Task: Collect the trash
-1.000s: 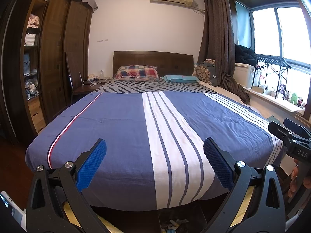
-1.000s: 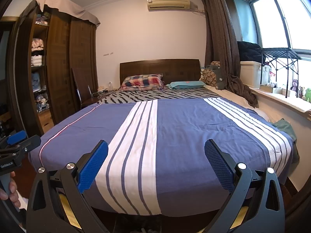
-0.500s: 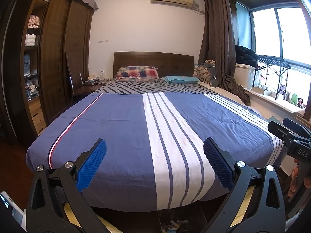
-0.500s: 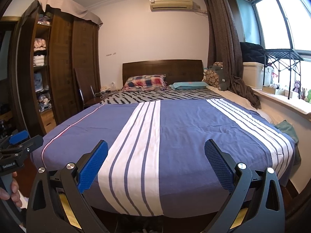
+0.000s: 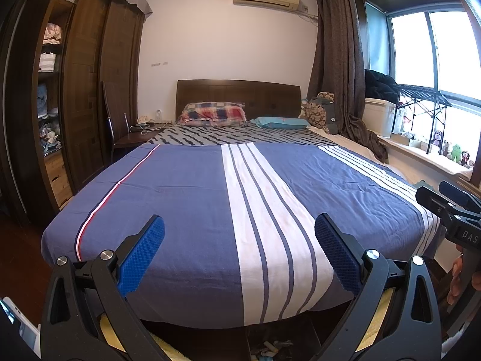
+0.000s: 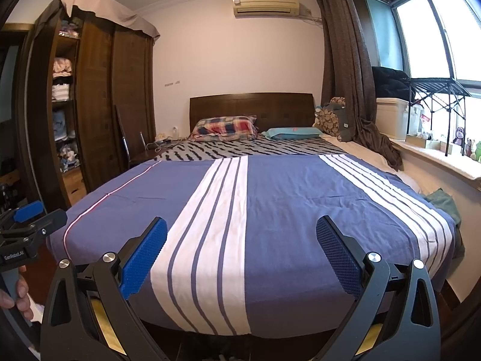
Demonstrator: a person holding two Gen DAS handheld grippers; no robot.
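Note:
My left gripper (image 5: 239, 251) is open and empty, held at the foot of a bed with a blue and white striped cover (image 5: 186, 198). My right gripper (image 6: 240, 252) is open and empty beside it, over the same cover (image 6: 285, 204). Each gripper shows at the edge of the other's view: the right one (image 5: 451, 213) at the right, the left one (image 6: 27, 228) at the left. Small scraps of litter (image 5: 273, 347) lie on the dark floor under the bed's foot, below the left gripper. No trash shows on the cover.
A dark wood wardrobe (image 5: 87, 90) with open shelves stands on the left, a chair (image 5: 120, 129) by the headboard. Pillows (image 5: 213, 114) lie at the far end. A curtain (image 5: 339, 69), a white box (image 5: 378, 117) and a window sill with toys (image 5: 451, 153) run along the right.
Both grippers have drifted slightly; the bed sits a little lower and the room a little more to the right in the right wrist view. Both jaws stay open.

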